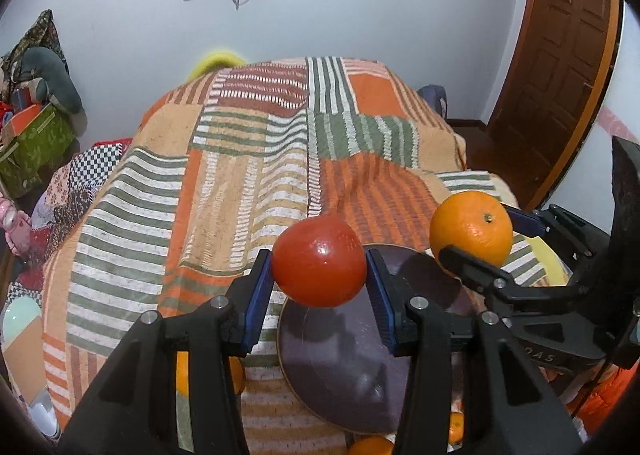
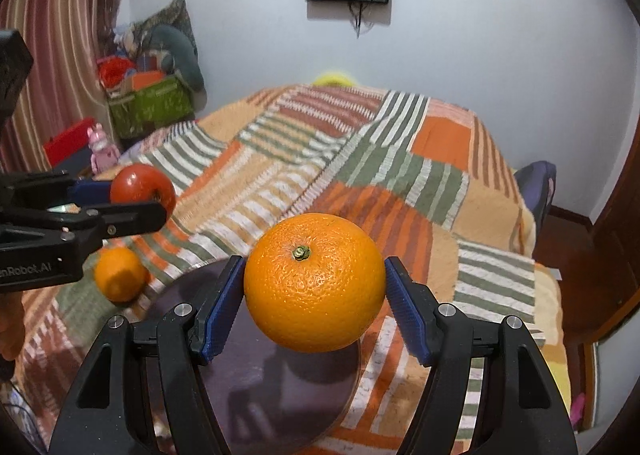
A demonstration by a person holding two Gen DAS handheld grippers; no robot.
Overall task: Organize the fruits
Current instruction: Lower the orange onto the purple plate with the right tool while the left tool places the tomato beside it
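My left gripper (image 1: 319,267) is shut on a red tomato (image 1: 319,259), held in the air over a dark purple plate (image 1: 340,367) on the bed. The right gripper (image 2: 315,287) is shut on a large orange (image 2: 315,282), also above the purple plate (image 2: 272,387). In the left wrist view that orange (image 1: 472,229) and the right gripper (image 1: 476,239) hang at the right. In the right wrist view the tomato (image 2: 140,185) and left gripper (image 2: 132,195) show at the left. A loose orange (image 2: 119,274) lies on the blanket beside the plate; other oranges (image 1: 370,446) lie near the bottom edge.
A patchwork striped blanket (image 1: 248,183) covers the bed. A yellow plate (image 1: 548,259) sits at the right behind the right gripper. A green box (image 2: 152,105) with clutter stands at the far left by the wall. A wooden door (image 1: 560,67) is at the right.
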